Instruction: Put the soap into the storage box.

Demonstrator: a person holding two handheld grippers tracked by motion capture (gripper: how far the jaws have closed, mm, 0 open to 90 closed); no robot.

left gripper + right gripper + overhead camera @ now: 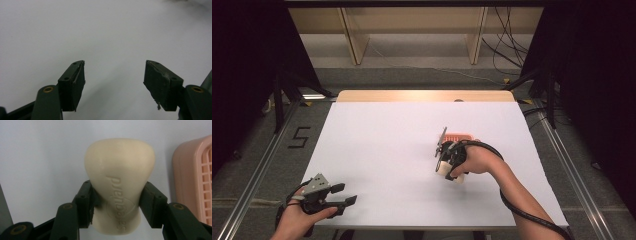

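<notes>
Hands enter the high view from the bottom edge, each holding a two-jaw gripper over a table [377, 150] covered in white. The left gripper [343, 194] sits near the table's front left corner, its black jaws spread apart and pointing to the right with nothing between them; a grey three-cornered plate tops it. The right gripper [443, 169] is right of the table's centre, held by the right hand [477, 161], with a black cable trailing back along the forearm. A cream bar of soap [444, 170] shows at its lower end, and a pink soap dish [458, 136] lies on the white surface just behind the gripper. Beyond the table's far wooden edge are grey floor, pale shelving legs and loose cables. In the left gripper view, the left gripper [114, 72] has its two jaws set wide, and only the bare white surface lies between and ahead of them. In the right gripper view, the right gripper [117, 198] has both jaws pressed against the sides of the soap [119, 180], which stands up between them with raised lettering on its face. The pink dish [193, 177], with a grid of openings, lies just beside the soap at the right edge.
</notes>
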